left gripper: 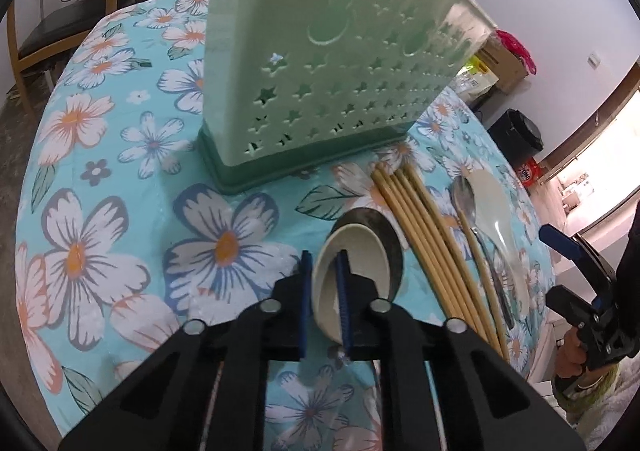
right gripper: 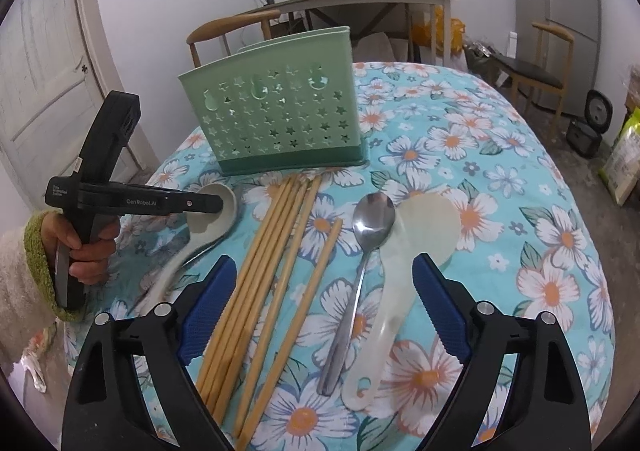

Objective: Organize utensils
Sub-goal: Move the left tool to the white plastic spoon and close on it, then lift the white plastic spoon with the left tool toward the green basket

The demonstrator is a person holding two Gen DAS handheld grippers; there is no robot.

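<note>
Cream ladle was pinched at its bowl rim by left gripper; right gripper gaped above chopsticks, spoon.

Glossy metal spoon, matt wooden chopsticks, perforated plastic holder, floral cloth.

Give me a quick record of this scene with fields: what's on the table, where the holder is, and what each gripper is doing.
table: floral cloth
holder: green caddy, upright, behind the utensils
chopsticks: bundle lying flat, beside steel spoon
paddle: pale rice paddle, right of steel spoon
left gripper: jaws shut on rim of soup spoon
right gripper: jaws open, holding nothing, above chopsticks and steel spoon
</note>
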